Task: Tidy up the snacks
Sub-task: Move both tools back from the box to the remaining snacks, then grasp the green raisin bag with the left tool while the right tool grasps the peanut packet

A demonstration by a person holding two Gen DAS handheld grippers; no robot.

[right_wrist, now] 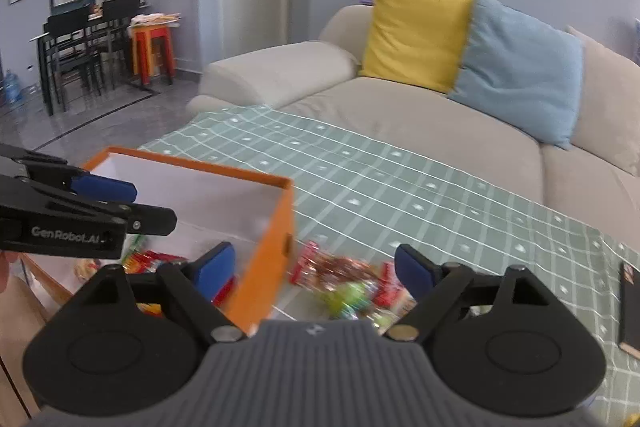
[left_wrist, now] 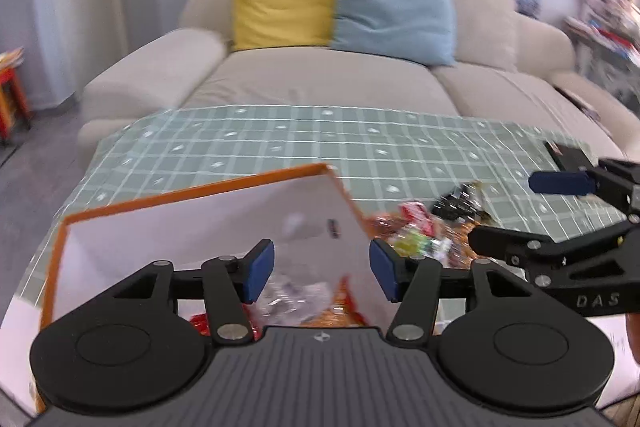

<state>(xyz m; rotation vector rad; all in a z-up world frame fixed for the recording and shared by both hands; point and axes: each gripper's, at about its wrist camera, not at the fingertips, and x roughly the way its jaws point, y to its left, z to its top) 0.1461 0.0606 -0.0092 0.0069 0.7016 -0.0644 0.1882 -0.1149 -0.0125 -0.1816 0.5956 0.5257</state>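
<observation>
Here both tongs agape, empty, above snacks.

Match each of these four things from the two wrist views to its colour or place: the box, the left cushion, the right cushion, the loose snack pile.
Things:
1. box
2. left cushion
3. right cushion
4. loose snack pile

Descriptions:
A. light blue
B. on the checked cloth beside the box
C. orange outside, white inside
D. yellow

Pairs: 1-C, 2-D, 3-A, 4-B
</observation>
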